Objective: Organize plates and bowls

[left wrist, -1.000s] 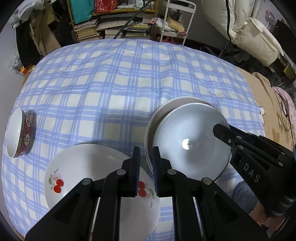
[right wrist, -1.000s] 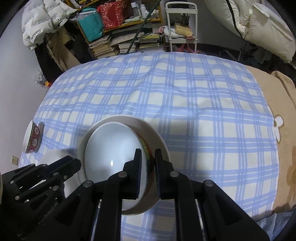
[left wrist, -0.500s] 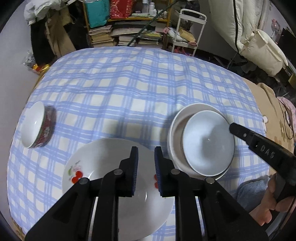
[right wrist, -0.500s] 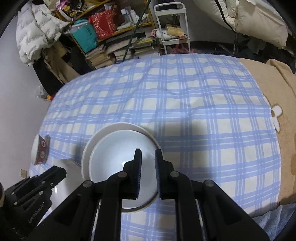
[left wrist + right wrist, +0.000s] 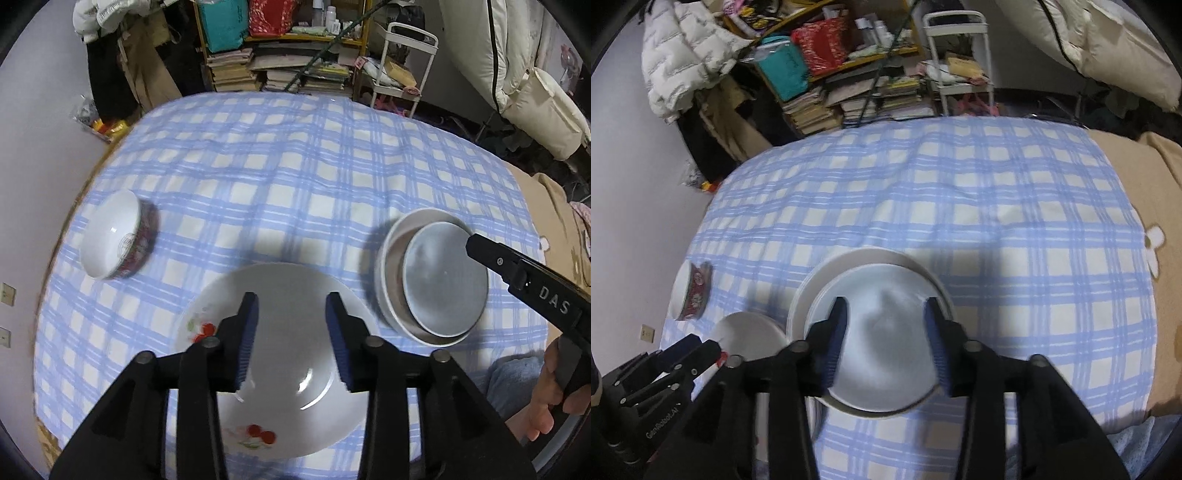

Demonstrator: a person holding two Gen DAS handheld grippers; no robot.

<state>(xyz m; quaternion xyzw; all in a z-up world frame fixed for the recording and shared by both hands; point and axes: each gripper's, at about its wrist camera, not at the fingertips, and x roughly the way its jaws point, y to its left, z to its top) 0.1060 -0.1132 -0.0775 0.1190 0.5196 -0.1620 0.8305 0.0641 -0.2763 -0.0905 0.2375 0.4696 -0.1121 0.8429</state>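
A white plate with cherry prints (image 5: 280,354) lies at the near edge of the checked cloth; my left gripper (image 5: 291,306) is open and empty above it. To its right a white bowl (image 5: 445,284) sits nested inside a larger white bowl (image 5: 388,258). My right gripper (image 5: 886,310) is open and empty above these stacked bowls (image 5: 882,350). A small bowl with a red patterned outside (image 5: 116,240) lies tilted on its side at the left; it also shows in the right wrist view (image 5: 692,291). The right gripper (image 5: 517,273) shows in the left wrist view.
The blue and white checked cloth (image 5: 295,177) covers a soft surface. A tan blanket (image 5: 1145,173) lies along the right side. Beyond the far edge stand shelves of books (image 5: 280,70) and a white cart (image 5: 402,62).
Both grippers have opened and pulled back and up. The right one has let go of the white bowl, which now rests in the larger bowl.
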